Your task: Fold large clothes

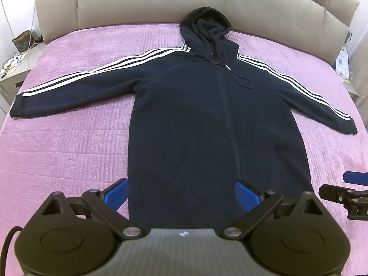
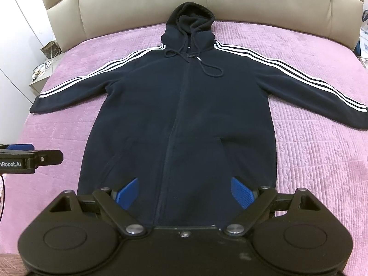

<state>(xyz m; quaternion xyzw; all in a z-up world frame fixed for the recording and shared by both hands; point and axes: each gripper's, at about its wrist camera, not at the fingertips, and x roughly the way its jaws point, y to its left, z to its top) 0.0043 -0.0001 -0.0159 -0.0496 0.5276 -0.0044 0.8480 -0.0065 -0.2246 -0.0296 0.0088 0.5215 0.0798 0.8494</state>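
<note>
A dark navy zip hoodie (image 1: 207, 105) with white sleeve stripes lies flat, front up, on the pink bedspread (image 1: 69, 142), sleeves spread out and hood toward the headboard. It also shows in the right wrist view (image 2: 184, 115). My left gripper (image 1: 182, 195) is open, hovering over the hoodie's bottom hem, its blue pads (image 1: 117, 194) wide apart. My right gripper (image 2: 185, 193) is open too, over the hem a little to the right. Each gripper shows at the edge of the other's view: the right one (image 1: 345, 197) and the left one (image 2: 30, 158).
A beige padded headboard (image 1: 161, 2) stands behind the hood. A nightstand (image 1: 13, 73) with a woven bag and small items stands at the bed's left. More items stand at the right edge (image 1: 342, 59). Pink bedspread (image 2: 322, 161) lies bare on both sides of the hoodie.
</note>
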